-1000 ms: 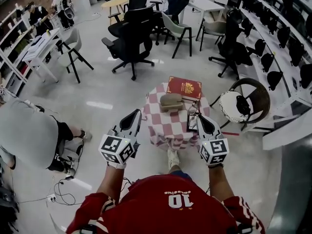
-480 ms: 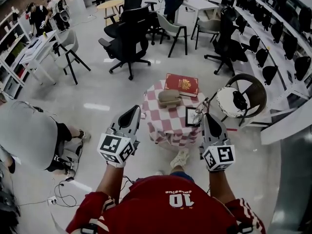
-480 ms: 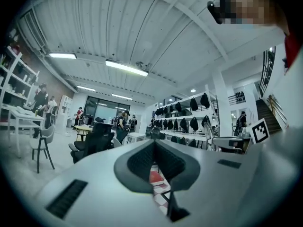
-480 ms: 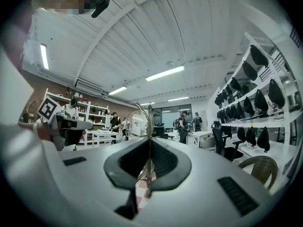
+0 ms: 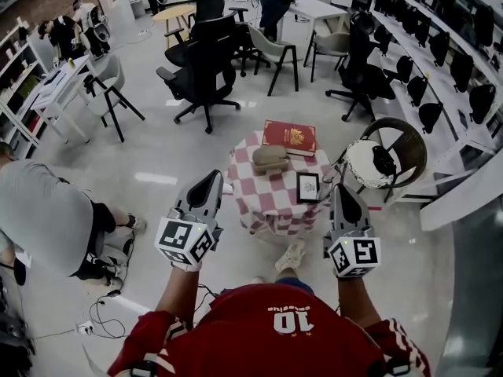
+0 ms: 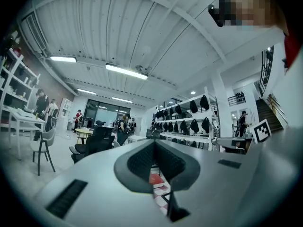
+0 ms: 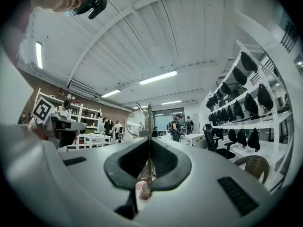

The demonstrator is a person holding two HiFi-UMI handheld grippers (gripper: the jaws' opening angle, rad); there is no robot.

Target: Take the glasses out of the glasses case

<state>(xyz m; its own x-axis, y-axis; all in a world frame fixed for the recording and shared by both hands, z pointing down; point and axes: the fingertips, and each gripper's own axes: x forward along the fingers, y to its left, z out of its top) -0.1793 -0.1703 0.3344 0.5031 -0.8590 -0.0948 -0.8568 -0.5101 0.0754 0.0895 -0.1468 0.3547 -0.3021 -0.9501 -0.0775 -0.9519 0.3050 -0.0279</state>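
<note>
- The small round table (image 5: 267,204), under a red-and-white checked cloth, stood straight ahead of the person, with both grippers held in the air at its near edge.
- A black office chair (image 5: 206,53) stood beyond the table, well apart from it.
- A round wicker chair (image 5: 416,148) with a pale cushion stood just to the right of the table.
- A red book (image 5: 289,137) lay flat at the table's far side.
- The left gripper (image 5: 212,181) hovered off the table's left edge. In its own view its jaws met at the tips with nothing between them, and only a strip of the red book and the checked cloth showed through the slit below.
- The right gripper (image 5: 339,188) hovered off the table's right edge, near the wicker chair. In its own view its jaws were clamped on a thin metal arm of the glasses.
- The grey-beige glasses case (image 5: 269,159) lay on the cloth against the near edge of the book; whether its lid was open could not be made out.
- A small black-framed picture (image 5: 307,187) lay on the cloth nearer the person, between the case and the right gripper.
- The glasses (image 7: 136,123) were out of the case and off the table, with a round lens standing up past the right gripper's jaw tips.
</note>
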